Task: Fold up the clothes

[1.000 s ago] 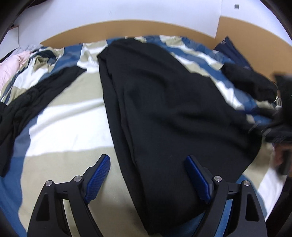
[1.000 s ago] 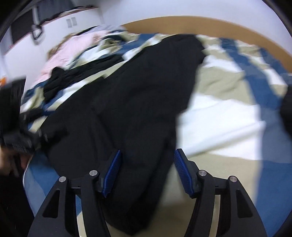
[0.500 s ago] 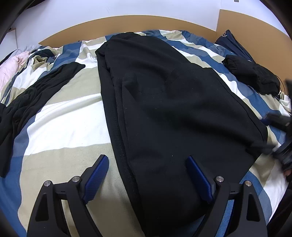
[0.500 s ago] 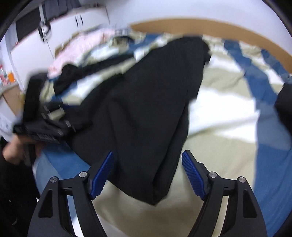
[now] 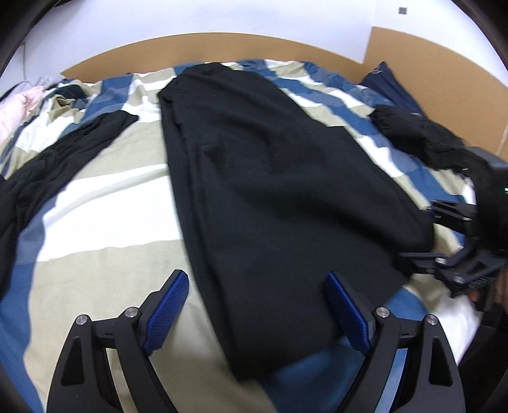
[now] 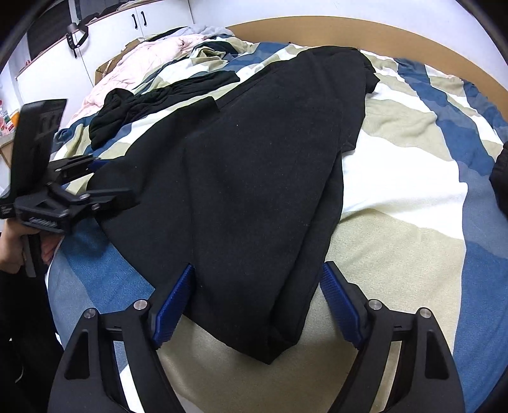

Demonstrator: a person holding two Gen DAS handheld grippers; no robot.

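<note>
my left claw (image 5: 257, 305) is wide open and grips nothing; the black garment (image 5: 279, 190) lies flat on the bed under it, and its near narrow end lies between my two blue pads (image 5: 168, 305), nearer the right one, with no pad pressing on the cloth; my right claw (image 6: 254, 301) is opening, and the near corner of the same black garment (image 6: 241, 178) lies between its pads (image 6: 173, 305), which do not squeeze it; in the right wrist view my left claw (image 6: 95, 178) shows at the left edge of the garment, its fingers just at the cloth edge, and my hand (image 6: 12, 238) holds its handle; in the left wrist view my right claw (image 5: 444, 241) shows at the garment's right edge; the garment lies lengthwise, from me toward the far side of the bed; the bed cover (image 5: 104, 216) has blue, white and beige patches; a second dark cloth (image 5: 50, 165) lies crumpled to the left, well apart; another dark piece (image 5: 422, 139) lies at the far right near a brown headboard (image 5: 254, 47); a pink quilt (image 6: 143, 63) is at the far left, and white cupboard doors (image 6: 152, 16) are behind it.
</note>
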